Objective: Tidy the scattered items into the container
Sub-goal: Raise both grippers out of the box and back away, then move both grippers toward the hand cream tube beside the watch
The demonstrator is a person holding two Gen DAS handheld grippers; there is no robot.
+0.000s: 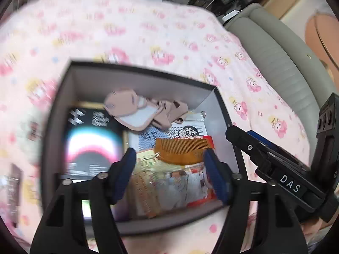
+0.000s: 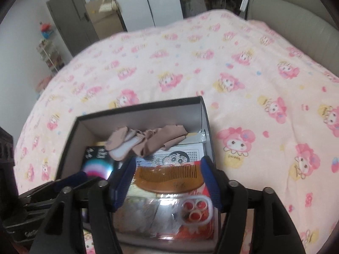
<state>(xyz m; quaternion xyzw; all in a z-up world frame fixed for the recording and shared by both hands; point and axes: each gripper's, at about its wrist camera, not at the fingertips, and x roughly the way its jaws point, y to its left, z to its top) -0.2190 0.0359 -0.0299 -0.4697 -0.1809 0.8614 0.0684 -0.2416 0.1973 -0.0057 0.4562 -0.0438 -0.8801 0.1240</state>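
Over the dark cardboard box point(image 2: 135, 108), which rests on a bed point(image 2: 243, 67) covered in a pink cartoon-print blanket, both grippers hang side by side and point steeply down into it. Left gripper point(image 1: 169, 171): fingers spread wide, nothing between them. Right gripper point(image 2: 167, 182): fingers likewise spread, holding nothing. A wooden comb point(image 2: 169, 177) lies flat inside the box on top of printed packets, directly below and between the right fingers, its long axis running across from one finger to the other, teeth toward the far wall. Beige socks point(image 2: 146, 141) sit against the far wall, and a black packet point(image 1: 93, 144) occupies the left side. Judgement: the comb counts as stowed; no scattered item is clearly identifiable on the blanket, though a blurred dark shape near the box's left side in the left view cannot be identified.
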